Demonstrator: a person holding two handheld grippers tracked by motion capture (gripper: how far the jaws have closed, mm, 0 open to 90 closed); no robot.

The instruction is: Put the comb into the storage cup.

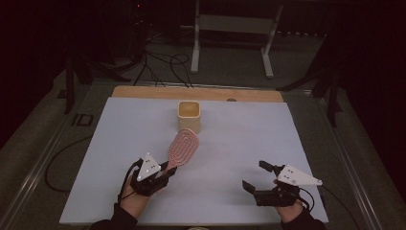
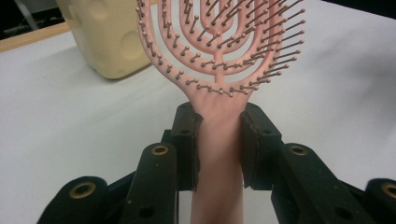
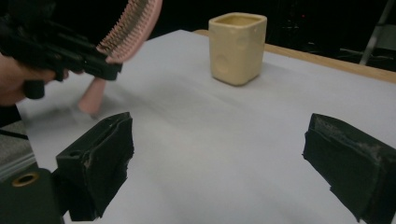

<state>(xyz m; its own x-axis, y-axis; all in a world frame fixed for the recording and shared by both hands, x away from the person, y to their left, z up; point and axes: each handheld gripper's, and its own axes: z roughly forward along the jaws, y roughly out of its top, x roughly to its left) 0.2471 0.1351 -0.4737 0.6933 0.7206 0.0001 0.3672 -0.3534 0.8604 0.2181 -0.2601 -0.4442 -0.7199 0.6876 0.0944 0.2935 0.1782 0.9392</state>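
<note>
Item: pink plastic vented hairbrush [image 2: 219,56] with an oval, open-ribbed head and ball-tipped bristles. Location: near the left front of the table, lifted off the surface, with its handle tilted down toward the person and its head angled up toward the table's middle; the head lies just short of the cup in the high view.

Item: left gripper [image 2: 218,140], black, two-jawed, carrying a grey three-cornered plate. Condition: jaws pinched on the brush handle just below the head, both pads pressed against its sides.

Item: right gripper [image 3: 217,154], black, same pattern. Condition: jaws spread wide with nothing between them; position at the right front of the table, well apart from the brush.

Item: cream-yellow square cup [image 1: 188,115], upright, open top, standing at the middle back.

Item: pale white sheet [image 1: 249,143] covering the wooden tabletop.
</note>
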